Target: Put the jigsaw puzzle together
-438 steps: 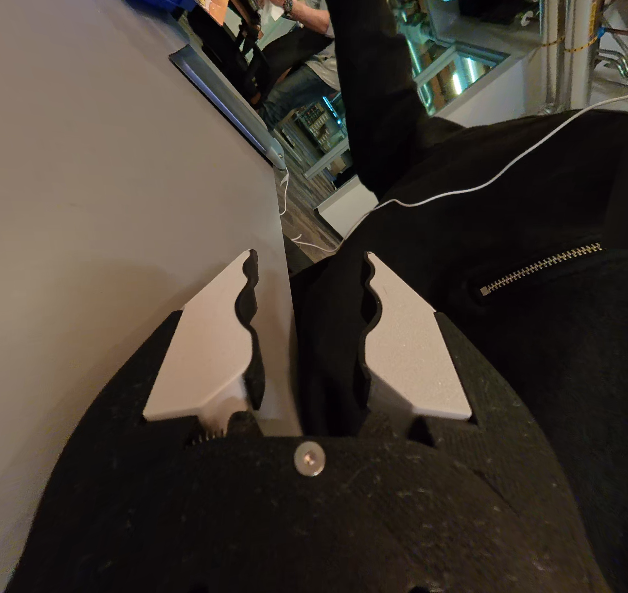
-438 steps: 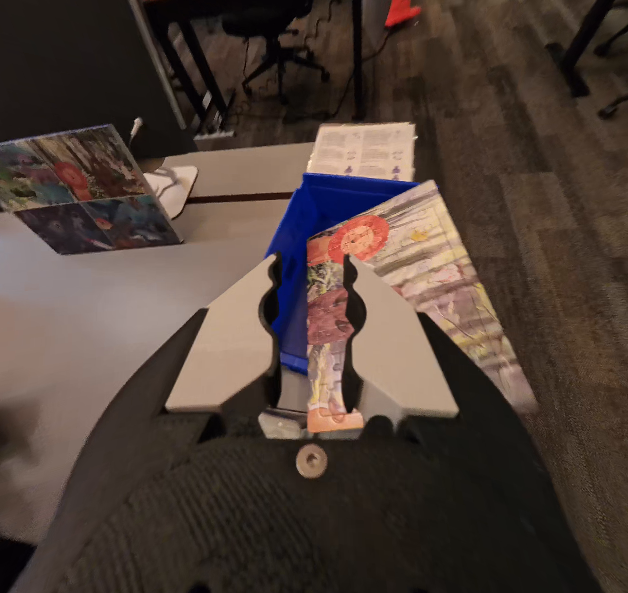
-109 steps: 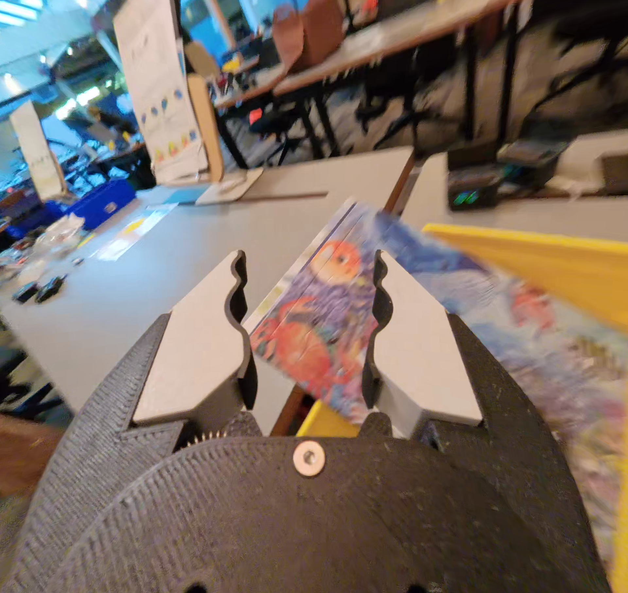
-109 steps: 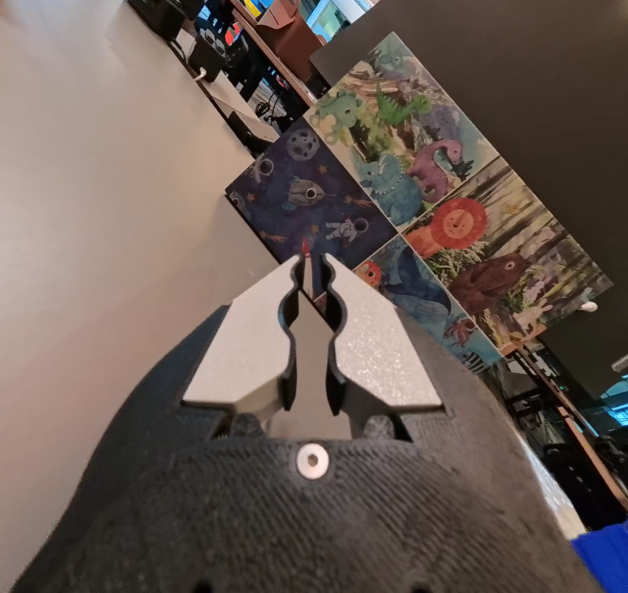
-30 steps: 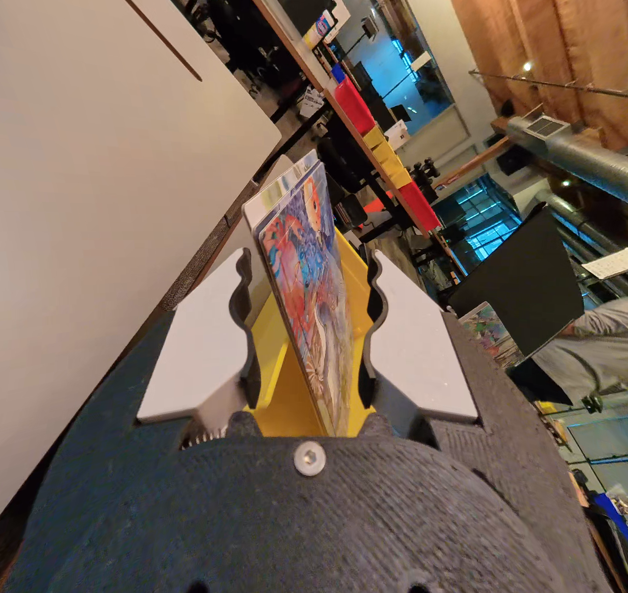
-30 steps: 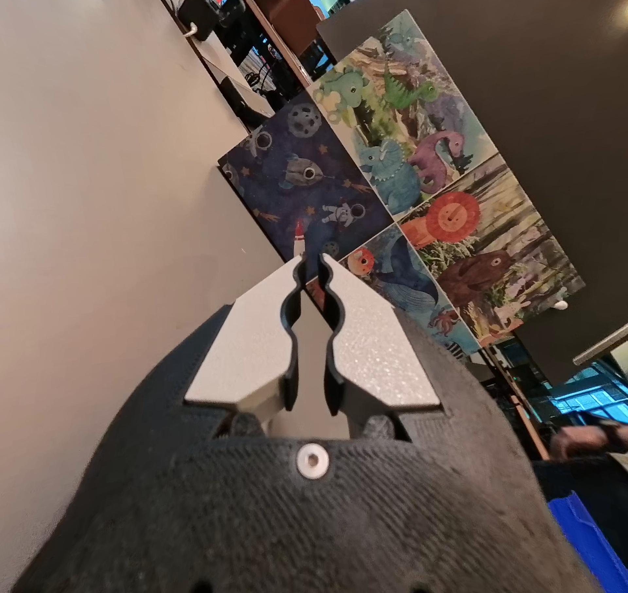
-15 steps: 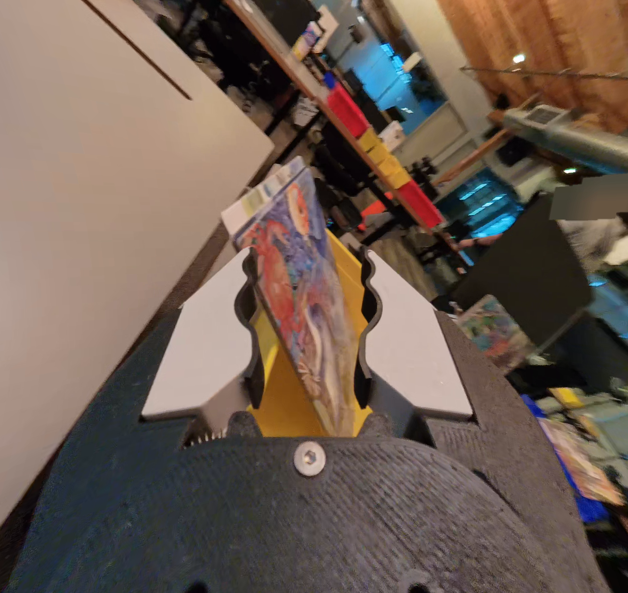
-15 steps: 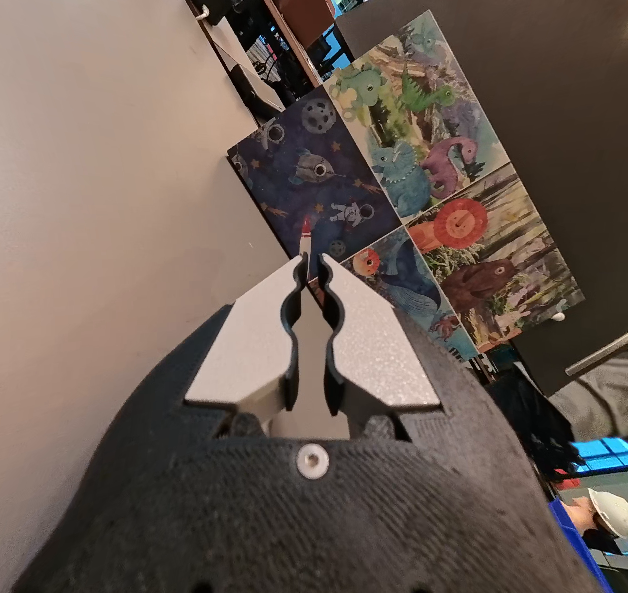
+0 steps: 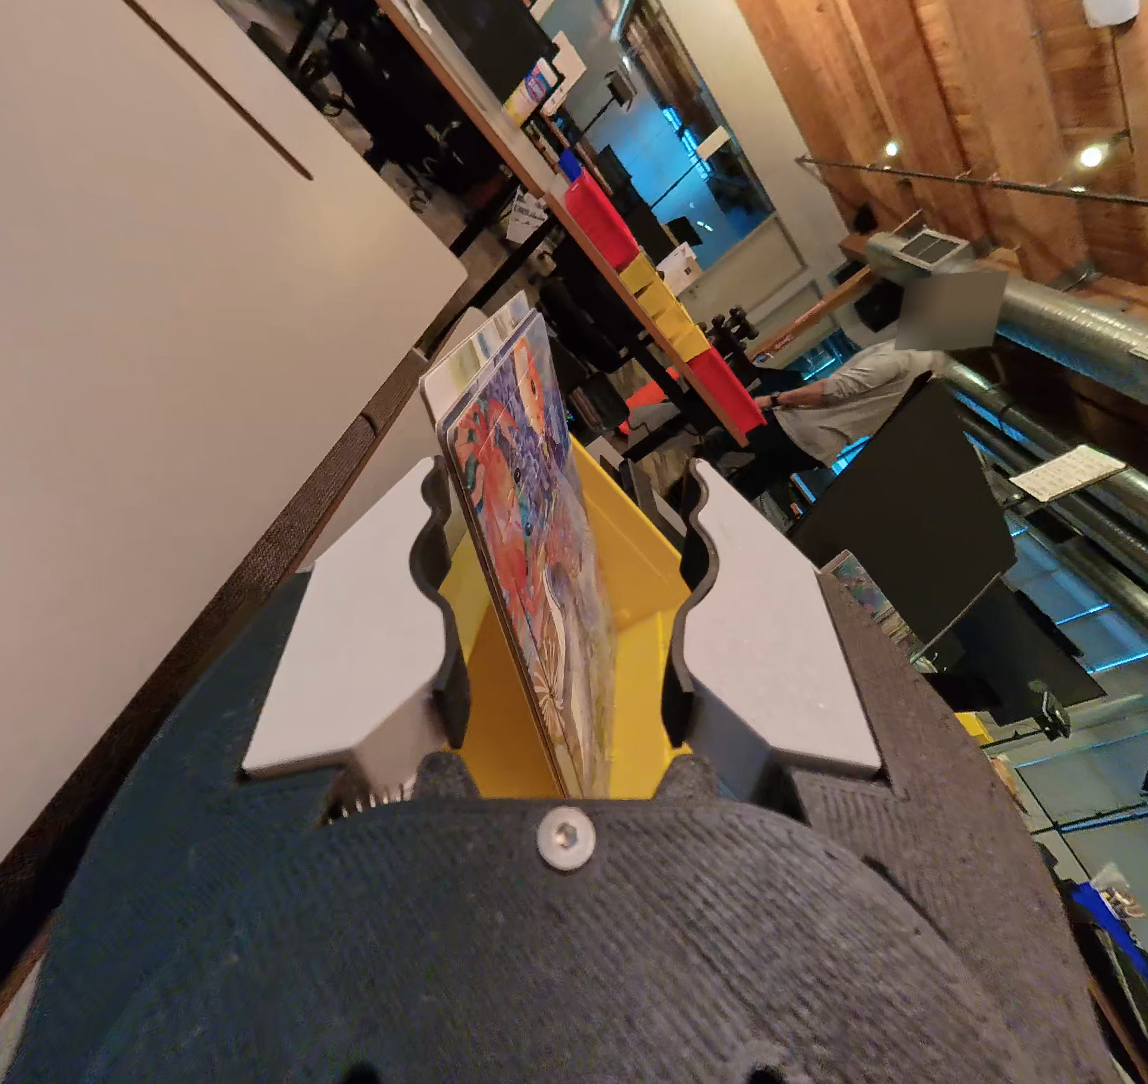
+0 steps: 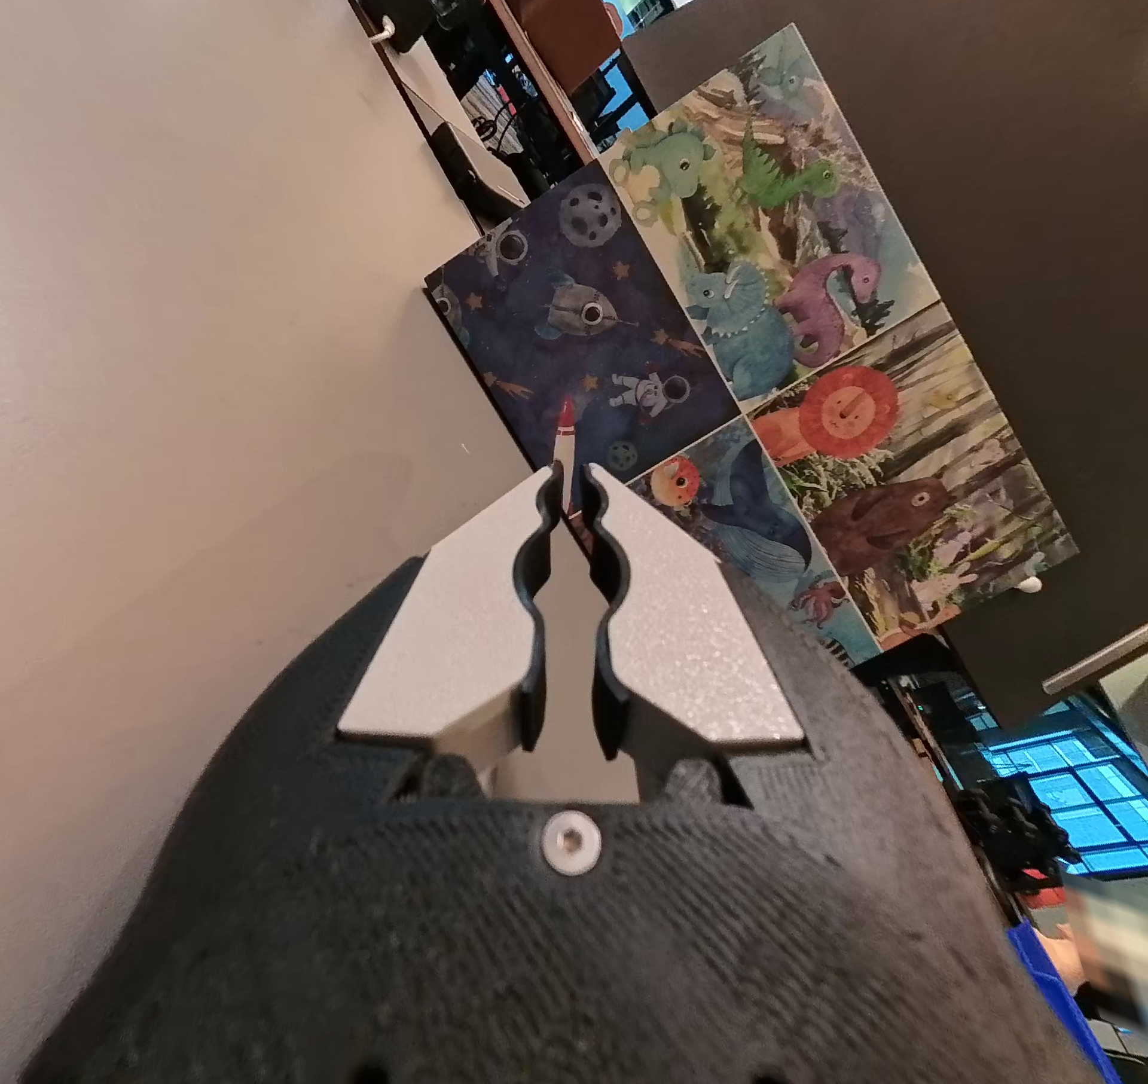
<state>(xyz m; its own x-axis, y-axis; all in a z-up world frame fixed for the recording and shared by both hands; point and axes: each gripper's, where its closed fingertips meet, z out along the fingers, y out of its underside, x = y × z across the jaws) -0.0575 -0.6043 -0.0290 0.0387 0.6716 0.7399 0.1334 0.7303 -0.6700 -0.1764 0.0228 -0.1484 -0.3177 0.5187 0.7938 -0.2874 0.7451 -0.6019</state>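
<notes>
Left gripper [image 9: 562, 563] jaws spread, straddling puzzle board [image 9: 540, 551] standing on edge in yellow bin [image 9: 627, 582]; no grip yet. Right gripper [image 10: 570, 482] jaws nearly closed, empty, over bench [image 10: 217, 309]. Advice: centre board, clamp squarely, lift straight.

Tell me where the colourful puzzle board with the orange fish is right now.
In the left wrist view, the puzzle board stands on edge between the open left gripper jaws, over the yellow bin.

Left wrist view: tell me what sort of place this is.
Probably a shared workshop or maker space: long workbenches carrying red and yellow bins, exposed metal ducting under a wood-plank ceiling, and a person working at a bench.
</notes>
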